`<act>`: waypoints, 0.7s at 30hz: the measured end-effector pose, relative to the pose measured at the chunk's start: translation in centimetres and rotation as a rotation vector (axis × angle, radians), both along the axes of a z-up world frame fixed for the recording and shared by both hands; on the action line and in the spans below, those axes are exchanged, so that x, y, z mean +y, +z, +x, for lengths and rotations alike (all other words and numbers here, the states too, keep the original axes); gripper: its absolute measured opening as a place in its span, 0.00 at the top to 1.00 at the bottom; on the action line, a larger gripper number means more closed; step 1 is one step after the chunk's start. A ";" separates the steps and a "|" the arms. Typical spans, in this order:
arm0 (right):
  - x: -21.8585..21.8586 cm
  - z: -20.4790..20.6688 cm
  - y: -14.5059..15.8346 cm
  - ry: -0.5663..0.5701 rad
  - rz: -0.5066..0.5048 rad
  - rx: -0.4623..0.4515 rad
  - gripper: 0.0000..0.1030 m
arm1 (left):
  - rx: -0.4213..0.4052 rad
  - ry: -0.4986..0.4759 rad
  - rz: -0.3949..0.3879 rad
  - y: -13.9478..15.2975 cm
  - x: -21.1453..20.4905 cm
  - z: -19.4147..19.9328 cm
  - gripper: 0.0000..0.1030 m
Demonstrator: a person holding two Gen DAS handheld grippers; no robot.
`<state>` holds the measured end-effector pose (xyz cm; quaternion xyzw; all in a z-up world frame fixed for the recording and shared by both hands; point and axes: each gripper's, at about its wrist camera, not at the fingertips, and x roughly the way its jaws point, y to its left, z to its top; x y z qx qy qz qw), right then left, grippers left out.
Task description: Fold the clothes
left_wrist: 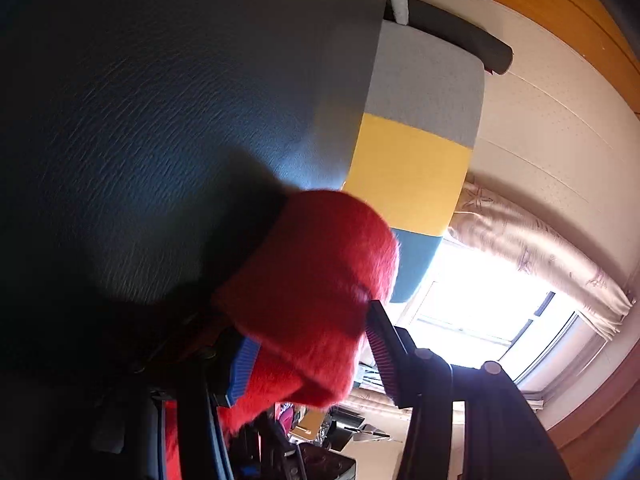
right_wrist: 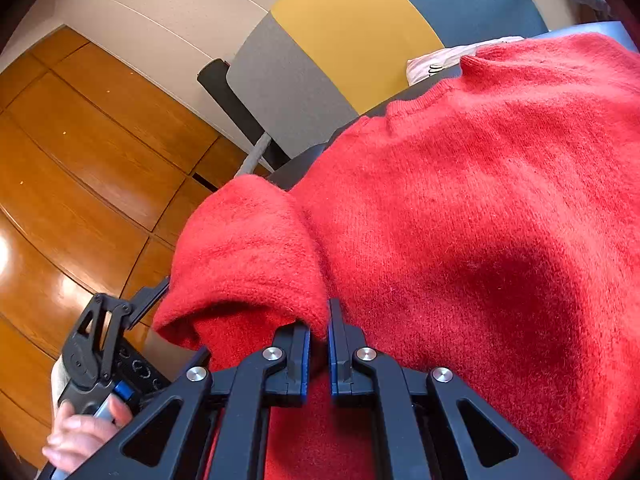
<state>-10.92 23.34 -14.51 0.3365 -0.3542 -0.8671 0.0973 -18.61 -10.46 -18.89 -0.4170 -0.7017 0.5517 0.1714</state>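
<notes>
A fuzzy red sweater [right_wrist: 460, 208] lies spread over a dark seat cushion [right_wrist: 296, 168]. My right gripper [right_wrist: 319, 330] is shut on a folded edge of the sweater, beside a rolled sleeve or corner [right_wrist: 244, 248]. In the left wrist view a bunched part of the red sweater [left_wrist: 312, 284] sits between the fingers of my left gripper [left_wrist: 304, 348], whose jaws stand wide apart; the cloth rests against the left finger [left_wrist: 240, 368]. The left gripper also shows in the right wrist view [right_wrist: 100, 344], held in a hand at the sweater's left edge.
The chair has a dark seat [left_wrist: 160, 120] and a back of grey, yellow [left_wrist: 408, 172] and blue panels. A wooden floor [right_wrist: 80, 152] lies to the left. A bright window [left_wrist: 480, 304] with a curtain and a cluttered table [left_wrist: 320, 432] are behind.
</notes>
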 end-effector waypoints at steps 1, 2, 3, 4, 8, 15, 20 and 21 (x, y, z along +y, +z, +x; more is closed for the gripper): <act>0.0 0.1 0.0 0.000 0.000 0.001 0.95 | -0.003 0.010 0.009 0.0 -0.2 -0.1 0.50; 0.0 0.1 0.0 -0.001 0.000 0.001 0.95 | -0.007 0.024 0.024 -0.1 -0.4 -0.2 0.50; 0.0 0.2 0.0 -0.001 0.000 0.002 0.95 | -0.007 0.037 0.032 -0.1 -0.6 -0.2 0.50; 0.0 0.2 -0.1 -0.001 0.000 0.003 0.95 | -0.006 0.049 0.038 -0.1 -0.8 -0.2 0.52; 0.0 0.4 -0.1 -0.001 -0.006 0.005 0.95 | 0.033 -0.027 -0.067 1.6 -1.0 -1.4 0.90; 0.0 0.5 0.0 0.011 -0.014 0.021 0.90 | 0.266 -0.077 -0.445 10.3 -3.1 -2.7 0.96; -0.7 0.8 0.8 0.070 -0.020 0.091 0.56 | 0.395 -0.048 -0.726 14.9 -5.4 -2.7 0.96; -0.6 1.0 0.8 0.083 -0.044 0.115 0.52 | 0.392 -0.050 -0.764 15.0 -5.9 -2.9 0.96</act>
